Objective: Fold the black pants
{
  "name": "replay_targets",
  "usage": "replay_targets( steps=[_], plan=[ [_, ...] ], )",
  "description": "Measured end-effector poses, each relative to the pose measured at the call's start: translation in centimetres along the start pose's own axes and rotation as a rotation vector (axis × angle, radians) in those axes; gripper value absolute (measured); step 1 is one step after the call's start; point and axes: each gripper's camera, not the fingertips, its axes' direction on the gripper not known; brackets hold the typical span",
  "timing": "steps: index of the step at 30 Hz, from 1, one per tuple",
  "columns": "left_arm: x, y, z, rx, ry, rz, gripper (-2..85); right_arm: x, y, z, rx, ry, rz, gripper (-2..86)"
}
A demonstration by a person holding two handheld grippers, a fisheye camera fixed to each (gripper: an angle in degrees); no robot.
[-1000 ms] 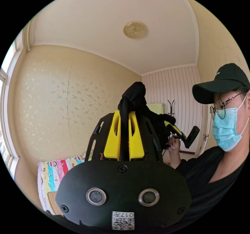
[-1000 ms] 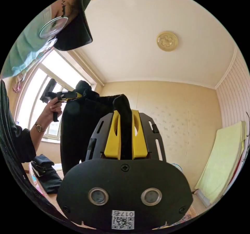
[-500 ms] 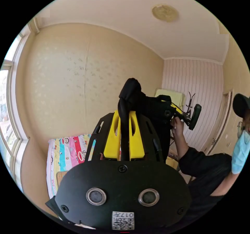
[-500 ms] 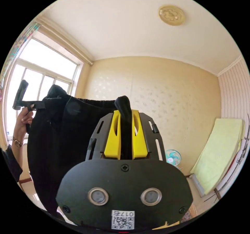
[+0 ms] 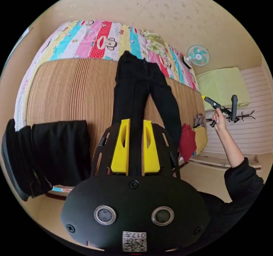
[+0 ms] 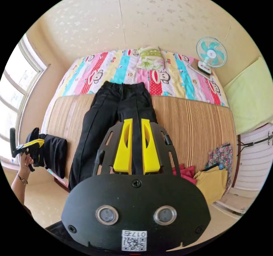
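Black pants (image 6: 113, 116) are lying flat on a striped mat (image 6: 193, 125); both grippers, left (image 5: 135, 125) and right (image 6: 136, 125), are hovering above with jaws spread, gripping nothing.

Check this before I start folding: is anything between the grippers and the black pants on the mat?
Nothing visible does. The black pants lie spread bare on the woven mat, and the left gripper and right gripper are both open. Folded dark clothes sit apart at the mat's edge.

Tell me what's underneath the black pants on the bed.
The black pants lie on a striped bamboo mat, with the waistband on the colourful cartoon sheet. What the fabric covers is hidden.
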Motion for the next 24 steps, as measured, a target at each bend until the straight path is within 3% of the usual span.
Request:
replay_targets(
  steps=[5, 11, 16, 19, 21, 24],
  plan=[
    [-4.9, 5.5, 7.9, -0.213, 0.065, -0.068, 8.5, 6.9, 11.7, 7.0, -0.283, -0.063, 0.216, 6.8],
    [-5.4, 8.6, 12.5, -0.495, 0.007, -0.151, 6.7, 12.1, 21.3, 6.1, -0.397, -0.114, 0.434, 8.9],
    [-0.2, 4.8, 7.5, -0.266, 0.178, 0.013, 10.0, 15.4, 21.0, 4.4, -0.353, -0.164, 0.472, 12.0],
    [3.8, 0.1, 8.7, -0.292, 0.253, 0.140, 11.6, 16.2, 18.4, 4.7, -0.373, -0.206, 0.386, 13.2],
    [5.4, -2.5, 11.0, -0.341, 0.268, 0.179, 12.0, 16.4, 17.1, 5.9, -0.486, -0.247, 0.339, 10.6],
    [6.7, -4.2, 16.0, -0.556, 0.319, 0.194, 8.1, 16.8, 17.4, 4.6, -0.601, -0.304, 0.332, 5.3]
  ],
)
